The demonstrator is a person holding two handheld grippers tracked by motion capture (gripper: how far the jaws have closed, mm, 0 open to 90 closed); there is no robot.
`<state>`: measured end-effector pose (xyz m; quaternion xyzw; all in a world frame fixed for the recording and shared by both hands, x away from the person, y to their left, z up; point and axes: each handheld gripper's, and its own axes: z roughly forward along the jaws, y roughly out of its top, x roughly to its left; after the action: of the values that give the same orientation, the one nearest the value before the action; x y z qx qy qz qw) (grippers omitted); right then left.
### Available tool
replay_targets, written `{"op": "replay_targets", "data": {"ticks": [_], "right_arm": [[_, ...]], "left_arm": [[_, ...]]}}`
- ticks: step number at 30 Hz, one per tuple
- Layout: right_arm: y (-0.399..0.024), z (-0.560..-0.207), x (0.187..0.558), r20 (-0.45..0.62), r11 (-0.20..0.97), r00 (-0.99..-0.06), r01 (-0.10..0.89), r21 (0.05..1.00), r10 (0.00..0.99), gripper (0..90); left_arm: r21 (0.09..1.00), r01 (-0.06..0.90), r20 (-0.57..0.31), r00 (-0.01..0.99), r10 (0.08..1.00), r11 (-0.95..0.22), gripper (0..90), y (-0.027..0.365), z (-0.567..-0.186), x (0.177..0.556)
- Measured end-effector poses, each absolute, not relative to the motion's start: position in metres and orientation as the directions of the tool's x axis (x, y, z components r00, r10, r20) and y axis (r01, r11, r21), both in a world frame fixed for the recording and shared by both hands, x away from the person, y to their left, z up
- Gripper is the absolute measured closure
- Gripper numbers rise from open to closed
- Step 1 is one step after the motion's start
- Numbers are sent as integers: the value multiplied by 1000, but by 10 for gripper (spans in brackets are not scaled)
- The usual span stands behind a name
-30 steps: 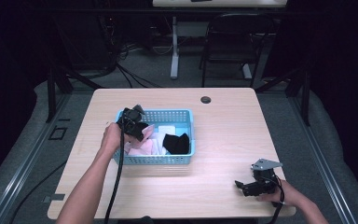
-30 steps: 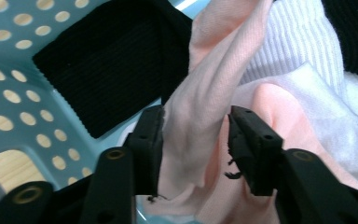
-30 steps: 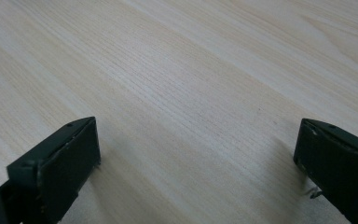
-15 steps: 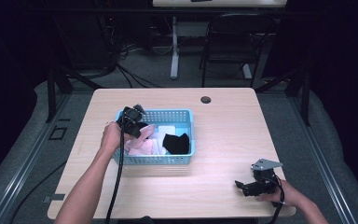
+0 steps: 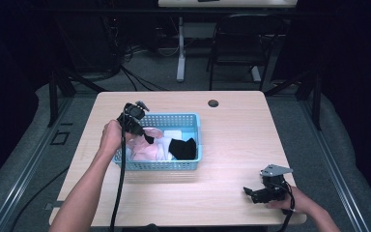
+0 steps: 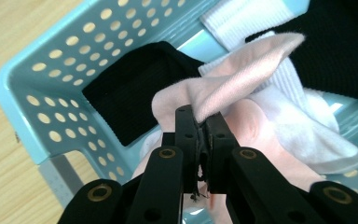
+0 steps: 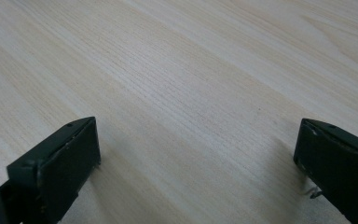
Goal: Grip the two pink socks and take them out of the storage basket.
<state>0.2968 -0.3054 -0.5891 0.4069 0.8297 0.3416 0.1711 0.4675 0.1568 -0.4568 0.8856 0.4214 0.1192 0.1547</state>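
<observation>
The left gripper [image 6: 199, 135] has its jaws clamped on a fold of the pink sock [image 6: 223, 88], which lies in the light blue basket [image 5: 193, 121] on the worktop [image 5: 251, 140]. I judge the step is lifting this sock out; next it must clear the basket wall without dragging the others. The right gripper [image 5: 258, 192] rests on the worktop, jaws apart and empty. I count one pink sock, one white sock [image 6: 303, 116] and two black cloth pieces [image 6: 130, 88].

Light wooden table [image 5: 232, 130], and sitting left of centre on it is a blue perforated basket [image 5: 193, 157]. Near the far edge there's a small dark round grommet [image 5: 213, 103]. Right gripper [image 5: 265, 193] rests near the front right corner.
</observation>
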Motion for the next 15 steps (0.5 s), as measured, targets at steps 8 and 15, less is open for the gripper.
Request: {"op": "replay_targets", "data": {"ticks": [8,15], "right_arm": [[-305,-589,297,-6,435,-610,558,706,792,0],[-305,-589,297,-6,435,-610,558,706,792,0]], "left_arm": [[398,700,89,614,784,-593,861,157,-440,466],[422,684,98,619,780,-596,861,156,-424,465]]}}
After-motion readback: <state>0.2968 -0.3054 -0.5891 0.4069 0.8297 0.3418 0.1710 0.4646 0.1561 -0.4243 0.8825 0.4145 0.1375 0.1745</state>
